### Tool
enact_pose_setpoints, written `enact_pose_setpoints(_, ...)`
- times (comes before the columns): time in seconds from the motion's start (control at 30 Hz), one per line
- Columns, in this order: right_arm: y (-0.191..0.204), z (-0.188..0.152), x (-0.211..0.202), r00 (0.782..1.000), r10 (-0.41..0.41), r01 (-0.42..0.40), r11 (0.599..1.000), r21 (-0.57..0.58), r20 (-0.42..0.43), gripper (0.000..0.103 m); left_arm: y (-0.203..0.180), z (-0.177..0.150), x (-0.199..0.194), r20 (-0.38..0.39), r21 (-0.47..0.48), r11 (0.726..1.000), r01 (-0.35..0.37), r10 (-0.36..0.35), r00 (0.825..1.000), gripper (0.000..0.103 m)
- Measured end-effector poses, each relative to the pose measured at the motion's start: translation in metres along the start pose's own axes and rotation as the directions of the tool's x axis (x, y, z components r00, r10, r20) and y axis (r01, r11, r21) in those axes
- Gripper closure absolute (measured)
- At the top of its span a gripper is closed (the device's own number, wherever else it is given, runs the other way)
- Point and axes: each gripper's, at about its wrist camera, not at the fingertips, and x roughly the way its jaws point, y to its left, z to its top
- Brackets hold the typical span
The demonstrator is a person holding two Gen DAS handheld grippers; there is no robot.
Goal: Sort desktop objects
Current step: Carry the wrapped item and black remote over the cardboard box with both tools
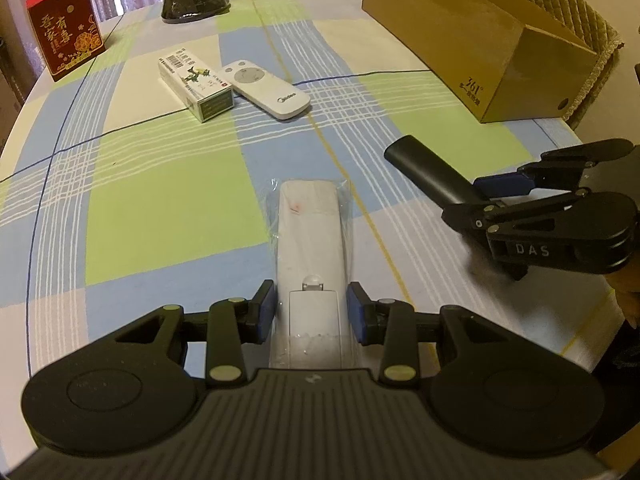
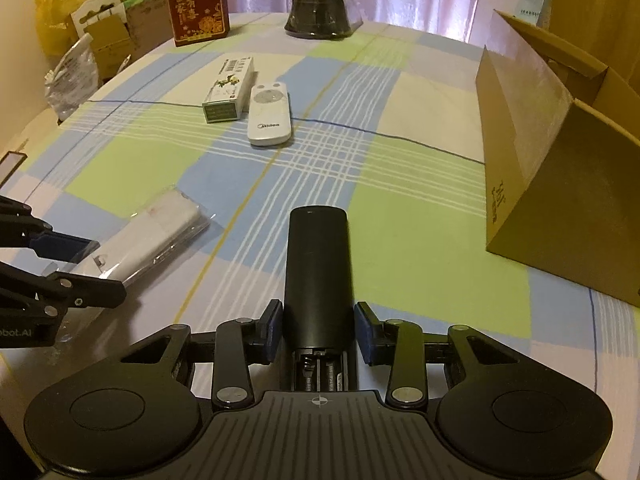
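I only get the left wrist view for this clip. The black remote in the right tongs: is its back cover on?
Observer: No. In the right wrist view the black remote shows an open battery bay just behind the right tongs, with cells visible.
Reviewer: What lies beyond the table's left side?
Observer: A yellow bag next to stacked cardboard boxes.
Reviewer: Anything nearer that edge?
Observer: A crumpled clear plastic bag sits right by it.
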Motion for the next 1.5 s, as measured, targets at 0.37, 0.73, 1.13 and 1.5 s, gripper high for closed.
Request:
enact_pose_setpoints(0.37,-0.009,0.009,-0.032,0.999,-0.019,0.017,0.999,0.046,0.043,0.066,-0.009,0.015,-0.015,0.042,0.017,1.0,0.012,-0.012,0.999,0.07)
enact_pose_setpoints(0.73,-0.027,0.021,-0.068,0.995,-0.067,0.061,0.995,0.082,0.079,0.066,-0.03,0.037,-0.036,0.093,0.062,0.998,0.02,-0.026,0.995,0.07)
enact_pose_setpoints(1.13,-0.04,0.024,-0.102,0.987,-0.097,0.084,0.991,0.102,0.128,0.066,-0.055,0.051,-0.056,0.13,0.108,0.994,0.031,-0.045,0.991,0.07)
enact_pose_setpoints(1.5,-0.064,0.032,-0.132,0.974,-0.148,0.126,0.983,0.133,0.172,0.066,-0.086,0.081,-0.067,0.18,0.181,0.982,0.059,-0.092,0.979,0.07)
